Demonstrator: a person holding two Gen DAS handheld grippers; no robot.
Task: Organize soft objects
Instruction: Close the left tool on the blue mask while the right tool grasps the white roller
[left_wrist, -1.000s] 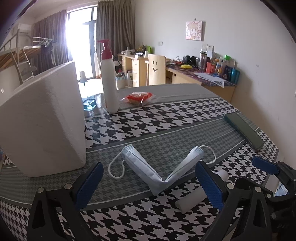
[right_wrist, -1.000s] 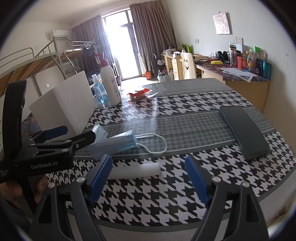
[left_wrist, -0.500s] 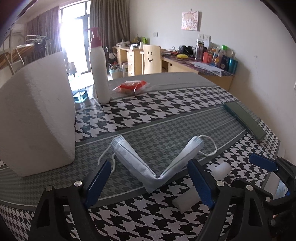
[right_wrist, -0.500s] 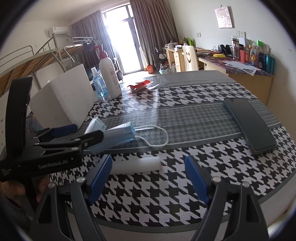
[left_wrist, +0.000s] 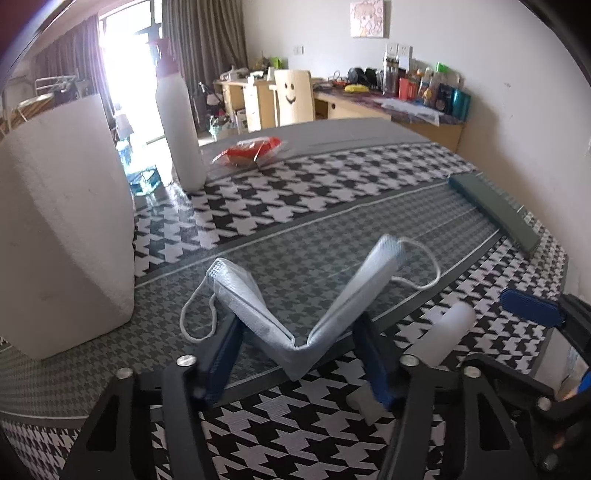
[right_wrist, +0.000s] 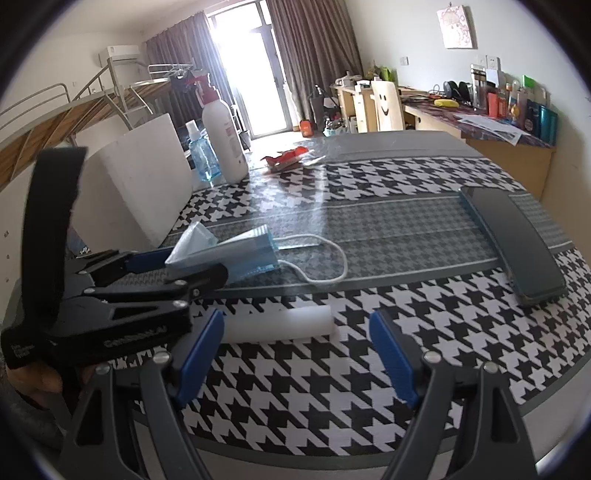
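A: Left gripper (left_wrist: 295, 363) status?

B: Jaws closing, face mask (left_wrist: 295, 314) between them. Mask is folded into a V on the table (left_wrist: 332, 435), fold tip toward the camera. The pads sit at the outer faces of the two wings, low down. Can't confirm firm contact yet, so I read it as not clamped.

A: Right gripper (right_wrist: 295, 362)?

B: Jaws spread wide, nothing held. It hovers over the houndstooth cloth. White foam roll (right_wrist: 280, 325) lies just ahead of it, closer to the left pad, not touched.

A: Where's the mask from that side?

B: Beyond the roll, on the grey band of the cloth. Blue side shows. One ear loop (right_wrist: 325, 266) trails right, flat on the table. In the left view the other ear loop (left_wrist: 197, 314) lies by the left wing.

A: Farther out?

B: White foam block (left_wrist: 62, 229) stands left of the mask, near but apart. Dark phone (right_wrist: 513, 243) lies flat at the right edge, well apart. Behind the block: white pump bottle (right_wrist: 225, 140) with a small blue bottle (right_wrist: 201, 155) beside it. Red wrapper (right_wrist: 284, 158) further back, mid table.

A: Person?

B: Only a hand (right_wrist: 33, 380) at the left gripper's grip, partly hidden.
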